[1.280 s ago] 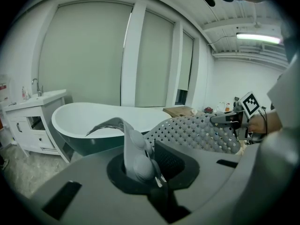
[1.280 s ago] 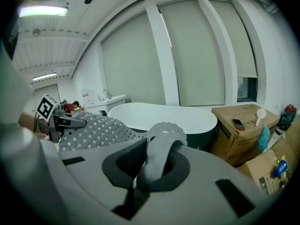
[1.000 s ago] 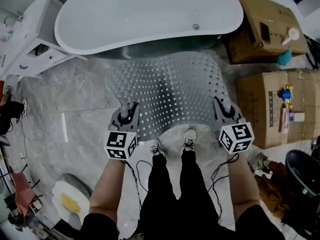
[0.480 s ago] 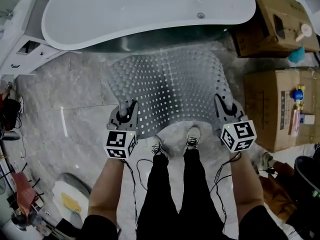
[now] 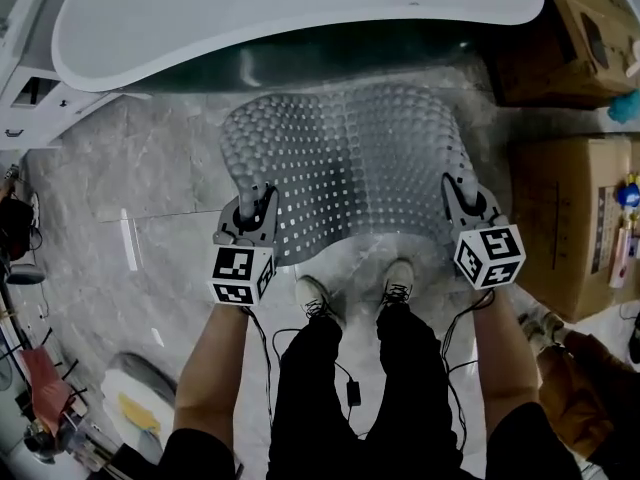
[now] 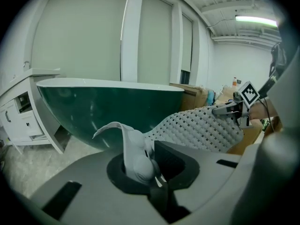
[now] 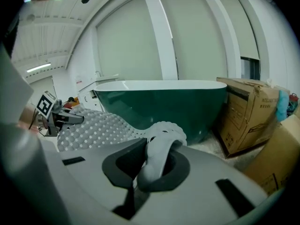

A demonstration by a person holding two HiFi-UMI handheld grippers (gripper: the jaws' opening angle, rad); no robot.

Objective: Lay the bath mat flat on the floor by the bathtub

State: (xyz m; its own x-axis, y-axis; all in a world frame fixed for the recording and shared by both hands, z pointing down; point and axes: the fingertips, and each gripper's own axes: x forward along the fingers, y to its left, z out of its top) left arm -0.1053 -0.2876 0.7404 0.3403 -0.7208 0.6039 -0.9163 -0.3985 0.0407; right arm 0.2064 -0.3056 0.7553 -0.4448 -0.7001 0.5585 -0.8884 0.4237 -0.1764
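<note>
Bath mat (image 5: 350, 163), pinched at its near corners by the left gripper (image 5: 254, 206) and right gripper (image 5: 461, 190), has been lowered beside the bathtub (image 5: 300, 18). Its far edge appears grounded; release remains.

Bath mat (image 5: 350, 163) before bathtub (image 5: 300, 18)

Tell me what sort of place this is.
Probably a mock-up bathroom in a storage or workshop space: a freestanding bathtub, marble-look floor tiles and a bath mat, but cardboard boxes standing beside the tub.
</note>
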